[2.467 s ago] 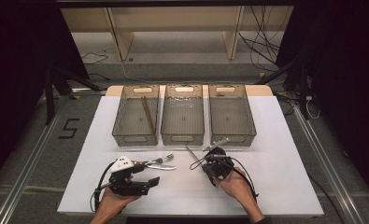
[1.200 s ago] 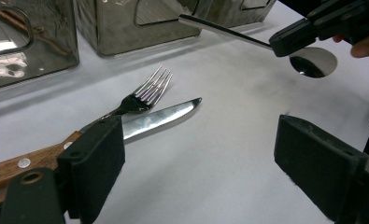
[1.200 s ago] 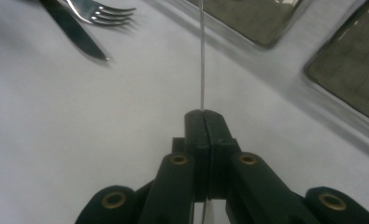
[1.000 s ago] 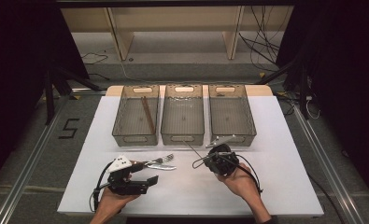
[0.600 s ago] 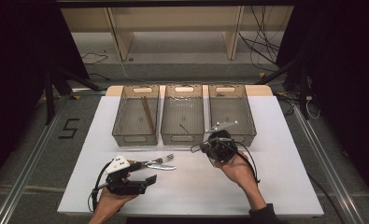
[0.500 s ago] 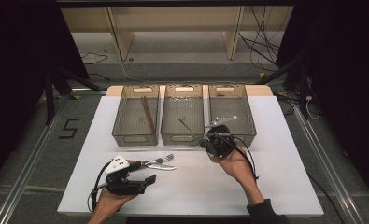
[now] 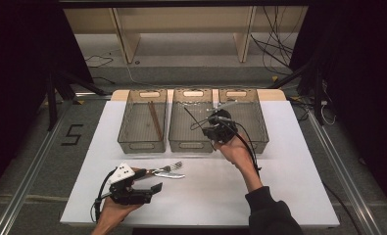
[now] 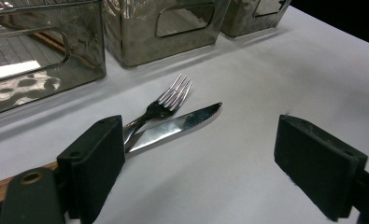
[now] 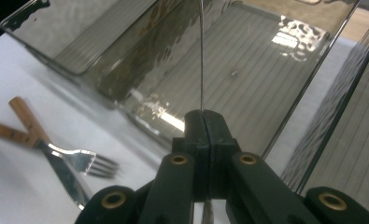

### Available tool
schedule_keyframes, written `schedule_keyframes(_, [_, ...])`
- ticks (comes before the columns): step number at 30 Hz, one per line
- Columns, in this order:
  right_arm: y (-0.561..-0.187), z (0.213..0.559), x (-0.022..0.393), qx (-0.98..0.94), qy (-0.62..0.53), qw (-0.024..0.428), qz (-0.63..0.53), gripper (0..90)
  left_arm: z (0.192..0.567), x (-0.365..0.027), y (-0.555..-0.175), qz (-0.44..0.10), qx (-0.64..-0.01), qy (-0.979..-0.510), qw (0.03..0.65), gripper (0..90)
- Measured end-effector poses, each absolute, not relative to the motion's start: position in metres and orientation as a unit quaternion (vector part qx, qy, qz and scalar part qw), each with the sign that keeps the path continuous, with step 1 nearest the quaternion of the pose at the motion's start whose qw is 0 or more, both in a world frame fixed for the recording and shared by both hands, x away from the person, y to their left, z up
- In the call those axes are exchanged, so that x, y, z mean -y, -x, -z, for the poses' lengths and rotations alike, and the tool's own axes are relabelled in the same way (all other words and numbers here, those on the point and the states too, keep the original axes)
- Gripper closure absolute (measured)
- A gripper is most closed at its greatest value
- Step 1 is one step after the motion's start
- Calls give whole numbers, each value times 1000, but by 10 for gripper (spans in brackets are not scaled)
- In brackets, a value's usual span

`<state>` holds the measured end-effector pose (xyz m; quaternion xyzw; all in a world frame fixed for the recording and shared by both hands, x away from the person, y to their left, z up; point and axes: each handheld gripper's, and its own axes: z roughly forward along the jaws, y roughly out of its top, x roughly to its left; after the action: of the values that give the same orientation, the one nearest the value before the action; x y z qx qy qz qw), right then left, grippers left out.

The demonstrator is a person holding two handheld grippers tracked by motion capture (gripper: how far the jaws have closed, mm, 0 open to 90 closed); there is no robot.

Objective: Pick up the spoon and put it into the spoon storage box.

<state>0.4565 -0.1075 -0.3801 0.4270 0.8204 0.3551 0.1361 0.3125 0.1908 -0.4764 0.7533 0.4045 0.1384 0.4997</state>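
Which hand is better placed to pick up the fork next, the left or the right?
Probably the left. Its tool stands open on the table, right beside the fork and knife. The right tool is shut on a thin utensil over the middle bin.

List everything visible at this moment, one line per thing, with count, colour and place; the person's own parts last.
bins: three, clear smoky plastic, side by side at the table's far edge.
chopsticks: brown, inside the left bin.
fork: one, silver with wooden handle, on the table near the left tongs.
knife: one, silver blade, crossing the fork.
thin utensil: one, dark, clamped in the right tongs above the middle bin; its kind is unclear.
table: one, white top.
left tongs: black, open, low over the table.
right tongs: black, shut on the thin utensil.
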Motion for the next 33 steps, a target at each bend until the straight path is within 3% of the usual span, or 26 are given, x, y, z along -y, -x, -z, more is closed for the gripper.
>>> schedule_keyframes(18, [-507, 379, 83, -805, -461, 155, -340, 900, 476, -193, -313, -135, -407, -746, 509, 160])
schedule_keyframes(33, [-525, 392, 64, -803, -475, 159, -323, 900, 477, -193, -312, -135, -404, -748, 509, 161])
